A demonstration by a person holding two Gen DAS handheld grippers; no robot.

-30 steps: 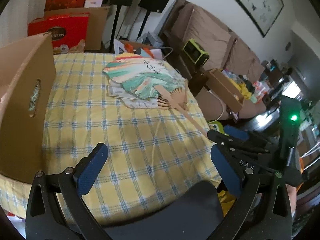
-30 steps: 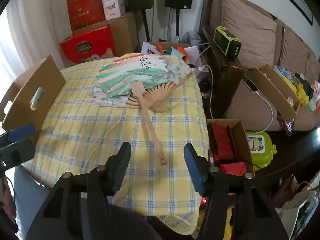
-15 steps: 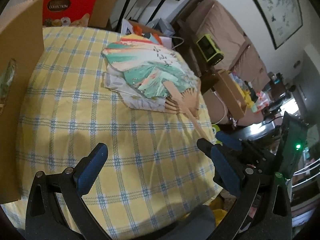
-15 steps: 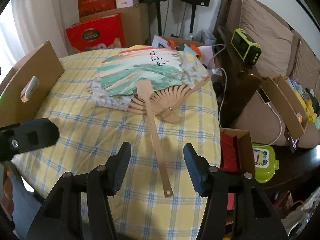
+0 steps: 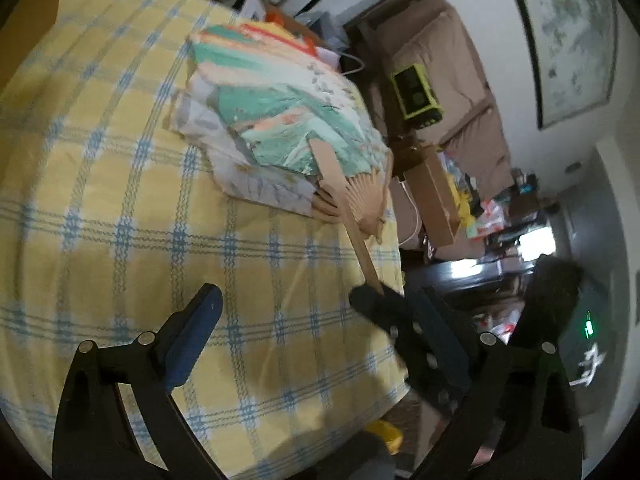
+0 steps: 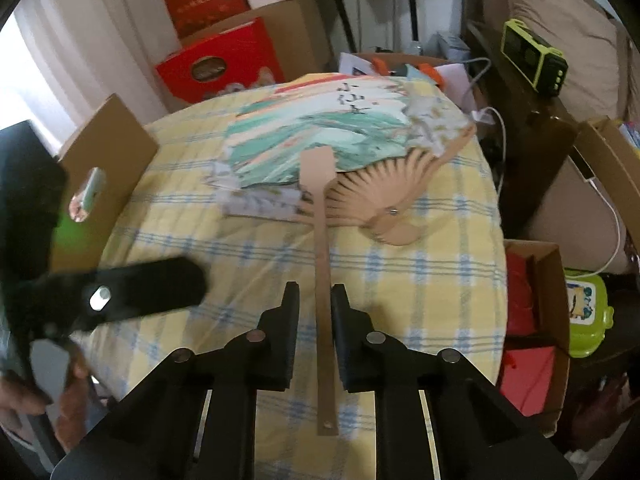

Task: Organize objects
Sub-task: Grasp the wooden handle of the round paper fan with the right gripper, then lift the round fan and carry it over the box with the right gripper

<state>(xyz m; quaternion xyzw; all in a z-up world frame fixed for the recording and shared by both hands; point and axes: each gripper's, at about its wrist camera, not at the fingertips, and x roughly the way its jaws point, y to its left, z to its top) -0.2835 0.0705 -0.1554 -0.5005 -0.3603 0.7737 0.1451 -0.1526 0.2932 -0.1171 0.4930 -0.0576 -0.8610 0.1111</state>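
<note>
1. My right gripper (image 6: 315, 304) straddles the long wooden stick (image 6: 322, 280), jaws narrowed close on either side; I cannot tell whether they touch it.
2. The stick lies on the yellow checked tablecloth (image 6: 420, 280), its far end resting over the spread painted fan (image 6: 320, 136).
3. My left gripper (image 5: 320, 320) gapes wide, holding nothing, above the cloth near the stick's near end.

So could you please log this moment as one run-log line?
right gripper: fingers straddle wooden stick, nearly closed | left gripper: open above tablecloth | folding fan: spread on table
</note>
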